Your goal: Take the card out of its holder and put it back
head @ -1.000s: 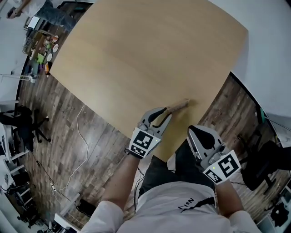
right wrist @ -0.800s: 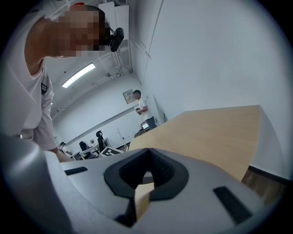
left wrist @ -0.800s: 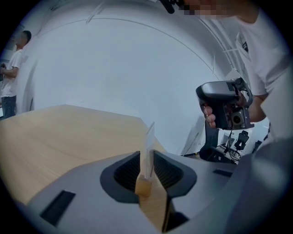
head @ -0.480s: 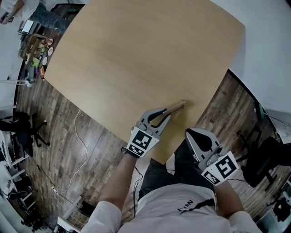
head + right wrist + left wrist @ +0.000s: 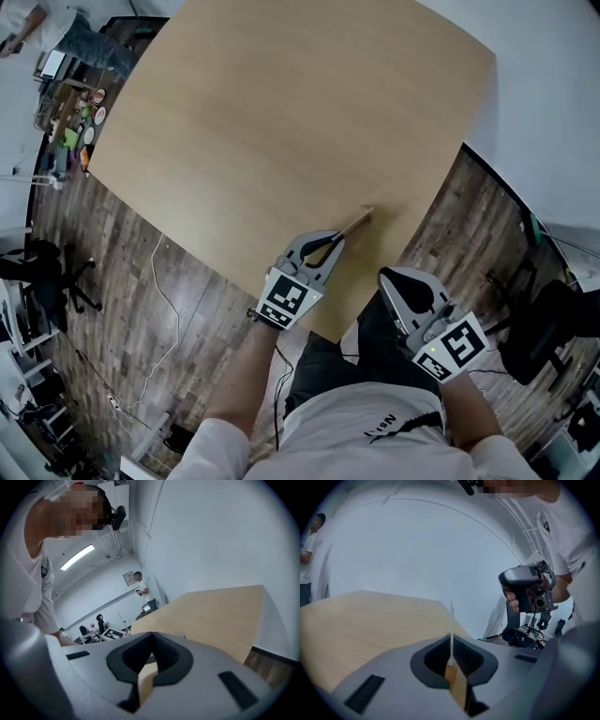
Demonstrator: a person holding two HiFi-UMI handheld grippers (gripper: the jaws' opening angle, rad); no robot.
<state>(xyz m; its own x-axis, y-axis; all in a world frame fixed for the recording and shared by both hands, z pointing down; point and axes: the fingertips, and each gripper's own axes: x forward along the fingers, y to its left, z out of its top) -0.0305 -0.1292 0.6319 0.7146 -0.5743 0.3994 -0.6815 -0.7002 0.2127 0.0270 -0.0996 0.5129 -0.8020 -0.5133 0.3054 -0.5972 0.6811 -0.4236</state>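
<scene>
Pale wood table fills most of the head view, with dark plank floor around it. I stand at its near corner.

My left gripper is low over that corner. Its jaws are clamped on a thin, flat, tan piece that sticks out past them towards the table edge. I take this piece for the holder. In the left gripper view it shows edge-on, a narrow upright sliver pinched right between the pads. From that angle I cannot tell whether the card is inside it. Nor can I tell whether the piece rests on the wood or is just above it.

My right gripper hangs off the table over my lap, near the holder but not touching it. In its own view the jaws are together with nothing in them; only table shows through the gap below the tips.

I see a single flat piece and no loose card on the table or in either gripper. So I judge the card is seated in the holder. That fits either end of the job: nothing pulled yet, or the card already returned. These views alone do not settle which. If it is the start, the whole pull and the re-insertion remain, with the right gripper to come over and take the card's free edge.
</scene>
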